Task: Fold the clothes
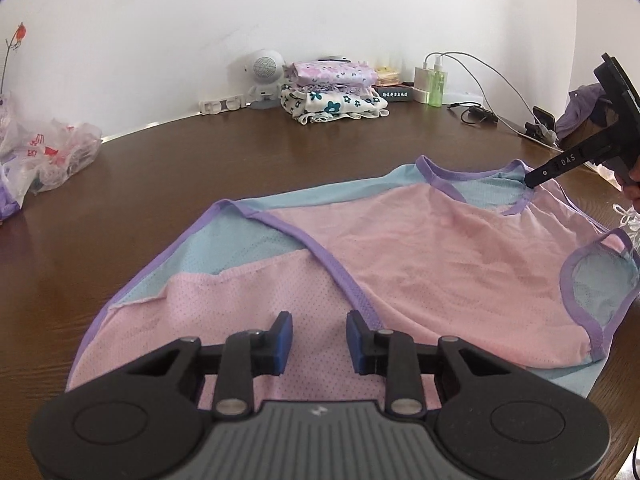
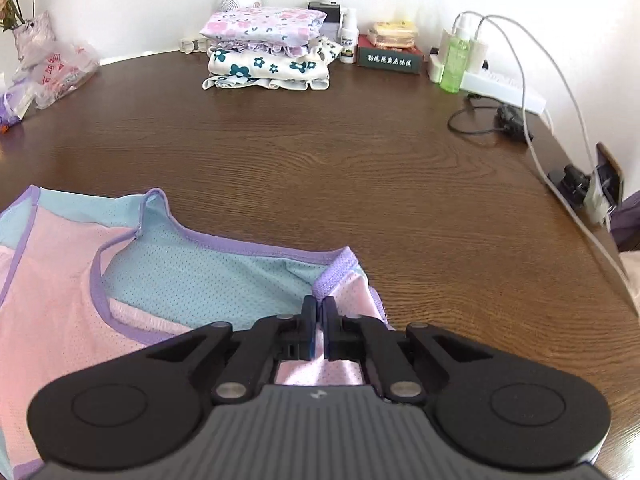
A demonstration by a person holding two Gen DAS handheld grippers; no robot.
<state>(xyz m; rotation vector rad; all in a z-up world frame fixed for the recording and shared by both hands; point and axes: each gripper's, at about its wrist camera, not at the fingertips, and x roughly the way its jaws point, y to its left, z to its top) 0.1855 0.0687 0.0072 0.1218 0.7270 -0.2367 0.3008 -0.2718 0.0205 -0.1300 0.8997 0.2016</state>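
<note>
Right tongs (image 2: 319,330): pinching vest (image 1: 420,248) shoulder | left tongs (image 1: 319,342): parted above hem

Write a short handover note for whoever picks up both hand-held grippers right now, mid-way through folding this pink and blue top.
Left hand-held gripper: open, over the pink hem area of the top, nothing pinched.
Right hand-held gripper: shut on the top at the purple-trimmed shoulder by the neckline.
Things: the top lies spread on the brown table, partly turned over so its blue inside shows on one side. A stack of folded clothes sits at the far edge by the wall.
Done: earlier garments folded and stacked; this one is laid out.
Left: grip the hem with the left, fold the top, add it to the stack.
</note>
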